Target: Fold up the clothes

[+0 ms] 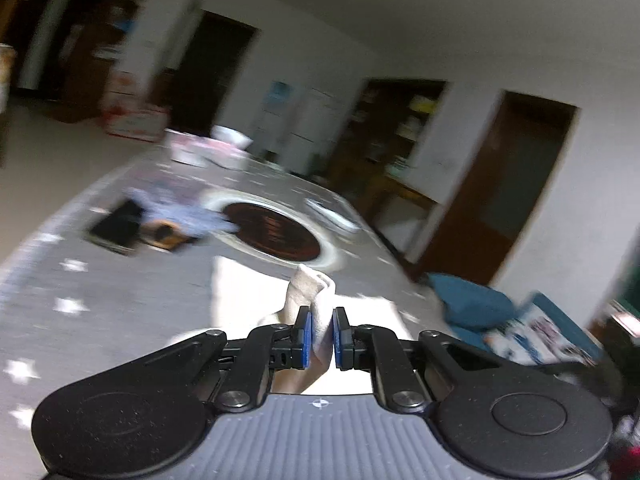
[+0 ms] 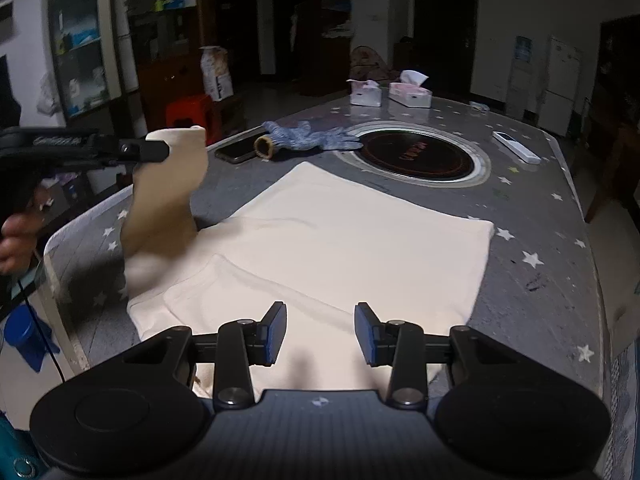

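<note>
A cream garment (image 2: 340,240) lies spread flat on the grey star-patterned table (image 2: 532,220). Its left sleeve (image 2: 168,192) is lifted off the table, pinched by my left gripper (image 2: 160,150), which a hand holds at the left edge of the right wrist view. In the left wrist view the left gripper (image 1: 321,336) is shut on a fold of that cream sleeve (image 1: 316,300), which sticks up between the blue pads. My right gripper (image 2: 320,332) hovers open over the garment's near edge with nothing between its fingers.
On the table beyond the garment are a round dark induction plate (image 2: 416,156), blue knit gloves (image 2: 312,138), a dark phone (image 2: 236,150), a white remote (image 2: 516,146) and two tissue boxes (image 2: 390,94). A red stool (image 2: 188,112) stands left of the table.
</note>
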{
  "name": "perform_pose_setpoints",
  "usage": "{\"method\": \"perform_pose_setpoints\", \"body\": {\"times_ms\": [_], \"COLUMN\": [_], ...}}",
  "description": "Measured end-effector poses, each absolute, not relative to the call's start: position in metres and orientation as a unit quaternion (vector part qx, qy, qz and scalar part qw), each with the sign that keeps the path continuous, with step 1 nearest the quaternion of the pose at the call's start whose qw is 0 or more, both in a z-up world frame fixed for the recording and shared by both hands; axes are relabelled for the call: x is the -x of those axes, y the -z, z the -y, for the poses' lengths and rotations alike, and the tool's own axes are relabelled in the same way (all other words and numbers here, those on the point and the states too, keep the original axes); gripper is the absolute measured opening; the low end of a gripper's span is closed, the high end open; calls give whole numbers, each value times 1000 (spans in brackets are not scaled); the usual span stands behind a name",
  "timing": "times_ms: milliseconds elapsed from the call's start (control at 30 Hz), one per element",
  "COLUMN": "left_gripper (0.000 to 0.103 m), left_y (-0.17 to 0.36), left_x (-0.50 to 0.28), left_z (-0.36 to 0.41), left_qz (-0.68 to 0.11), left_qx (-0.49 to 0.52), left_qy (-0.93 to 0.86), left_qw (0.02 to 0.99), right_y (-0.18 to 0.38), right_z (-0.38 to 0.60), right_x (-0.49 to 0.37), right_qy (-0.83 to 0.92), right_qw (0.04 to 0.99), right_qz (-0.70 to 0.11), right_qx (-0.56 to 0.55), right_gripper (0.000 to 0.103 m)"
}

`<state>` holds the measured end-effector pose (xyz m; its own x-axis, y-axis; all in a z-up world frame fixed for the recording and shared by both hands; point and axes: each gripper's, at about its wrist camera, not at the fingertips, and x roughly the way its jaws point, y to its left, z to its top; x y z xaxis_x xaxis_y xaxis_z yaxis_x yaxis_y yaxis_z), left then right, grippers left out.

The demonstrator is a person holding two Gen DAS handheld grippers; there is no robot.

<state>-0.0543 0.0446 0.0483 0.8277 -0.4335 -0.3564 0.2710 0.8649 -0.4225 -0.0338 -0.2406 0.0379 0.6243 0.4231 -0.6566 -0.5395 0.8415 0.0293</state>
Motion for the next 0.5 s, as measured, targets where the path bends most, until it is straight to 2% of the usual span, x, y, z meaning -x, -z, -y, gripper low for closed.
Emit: {"method": "perform_pose_setpoints", "body": {"times_ms": [100, 267, 333, 500], "left_gripper": [13, 22, 36, 47], "left_y": [-32, -6, -3, -14], "left_x": [51, 56, 61, 76], "left_z": [-10, 34, 42, 19], "left_qz": [-257, -293, -291, -254], "left_qx": [157, 73, 44, 22], "left_qy": [230, 259, 263, 237], "left_qw": [925, 918, 919, 938], "right_y": [-38, -35, -33, -25], "right_z": [248, 256, 256, 247], "right_x": [32, 29, 29, 24], "right_qy": [-261, -255, -257, -276], "right_qw": [900, 899, 897, 885], "right_qz": [-344, -353, -357, -372], "right_qx": [67, 49, 45, 32], "right_gripper": [37, 37, 37, 37]}}
